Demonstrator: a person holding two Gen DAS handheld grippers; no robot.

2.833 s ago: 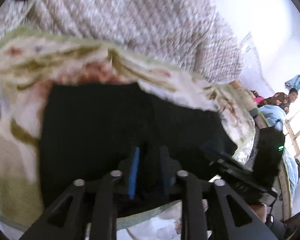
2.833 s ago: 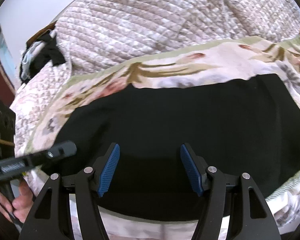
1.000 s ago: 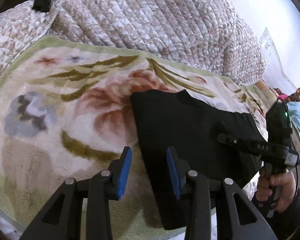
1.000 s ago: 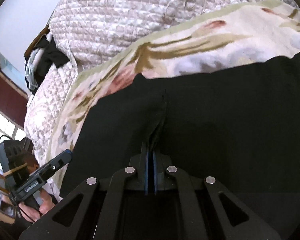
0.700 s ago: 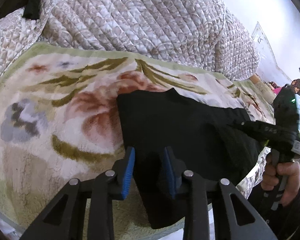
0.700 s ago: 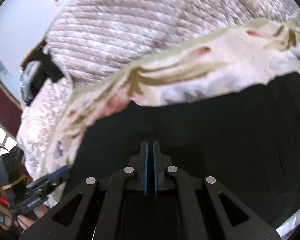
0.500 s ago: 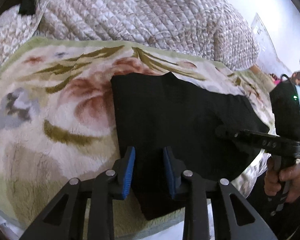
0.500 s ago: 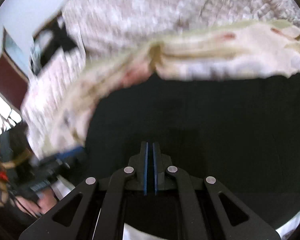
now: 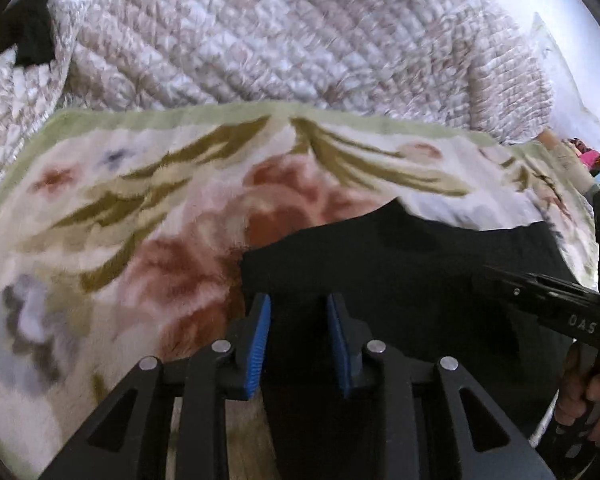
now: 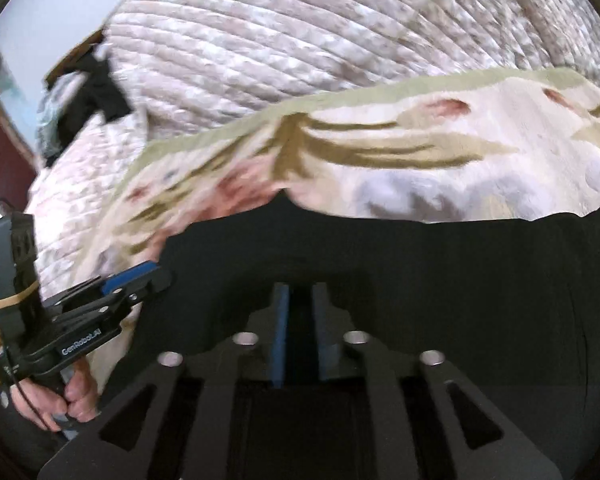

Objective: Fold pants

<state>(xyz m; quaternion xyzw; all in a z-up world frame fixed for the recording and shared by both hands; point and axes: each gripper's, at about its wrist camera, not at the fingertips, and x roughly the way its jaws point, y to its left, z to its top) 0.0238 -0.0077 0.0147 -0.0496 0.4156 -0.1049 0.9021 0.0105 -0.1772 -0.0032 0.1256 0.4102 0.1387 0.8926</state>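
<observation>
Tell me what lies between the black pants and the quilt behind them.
A flowered blanket with a green border fills that stretch: the pants lie on it, and its far edge meets the quilt. Both wrist views show this.

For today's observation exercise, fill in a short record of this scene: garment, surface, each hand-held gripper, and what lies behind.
garment: black pants, lying folded and flat
surface: floral blanket with a green border
left hand-held gripper: jaws apart over the pants' left edge, pads not pressing cloth
right hand-held gripper: jaws have just been opening, narrow gap, over the pants, not gripping them
behind: quilted bedspread, heaped up beyond the blanket
</observation>
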